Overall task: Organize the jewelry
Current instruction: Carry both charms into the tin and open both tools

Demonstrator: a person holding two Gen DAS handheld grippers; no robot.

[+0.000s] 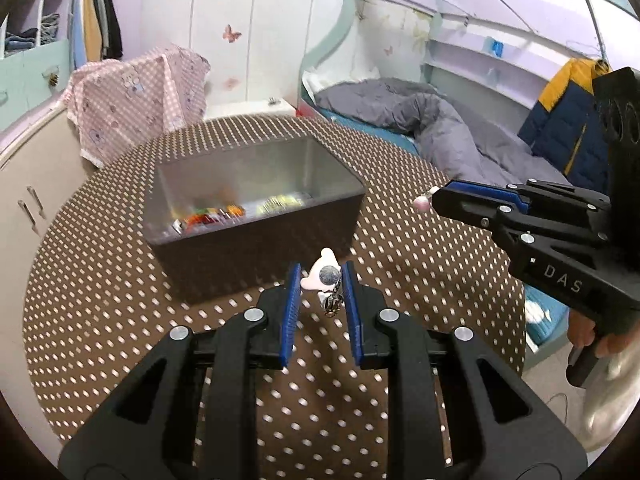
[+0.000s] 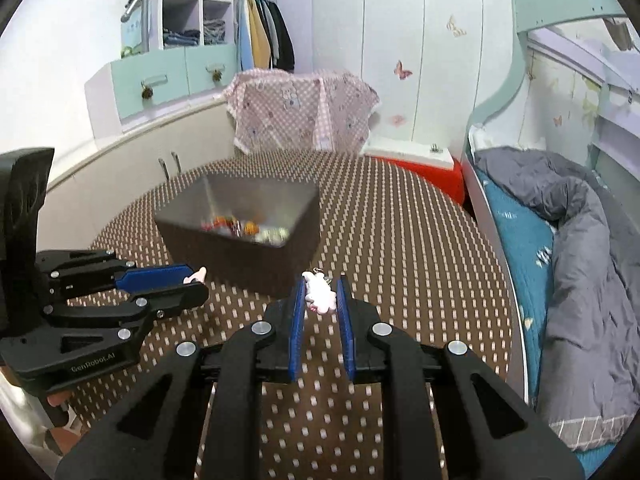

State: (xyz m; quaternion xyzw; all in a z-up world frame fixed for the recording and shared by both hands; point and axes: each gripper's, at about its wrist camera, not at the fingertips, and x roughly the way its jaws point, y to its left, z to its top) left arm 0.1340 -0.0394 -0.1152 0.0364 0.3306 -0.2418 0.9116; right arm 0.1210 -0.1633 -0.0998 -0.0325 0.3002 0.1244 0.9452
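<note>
Left wrist view: the dark rectangular bin with a grey metallic lining [image 1: 256, 200] stands open-topped on the round tabletop covered in brown cloth with pale dots [image 1: 120, 280]. On the bin floor lies a blurred row of small jewelry pieces in orange, red and yellow-green [image 1: 236, 210]; individual items cannot be told apart.

The left gripper [image 1: 320, 284] is on the near side of the bin, above the cloth. Its jaws pinch a pale pink charm with a silver disc and a small metal clasp [image 1: 325, 278], the clasp hanging below. The right gripper [image 1: 434, 200] enters from the right edge, held by a hand [image 1: 592, 336]; its jaws are closed on a small pink bead-like trinket [image 1: 423, 202] that protrudes from the tip.

Right wrist view: the same trinket appears as a pink figure-shaped charm with a metal ring, pinched between the blue pads. The bin sits just beyond it, and the left gripper reaches in from the left, level with the bin's near wall.

Room: a bed with a grey duvet [image 2: 580, 240] borders the tabletop on the right. A pink checked cloth [image 2: 304, 116] drapes over something behind the tabletop. A white wardrobe with butterfly stickers [image 2: 420, 60] and mint-green drawers [image 2: 176, 78] line the far wall. A navy-and-yellow jacket [image 1: 568, 120] hangs by the bed.
</note>
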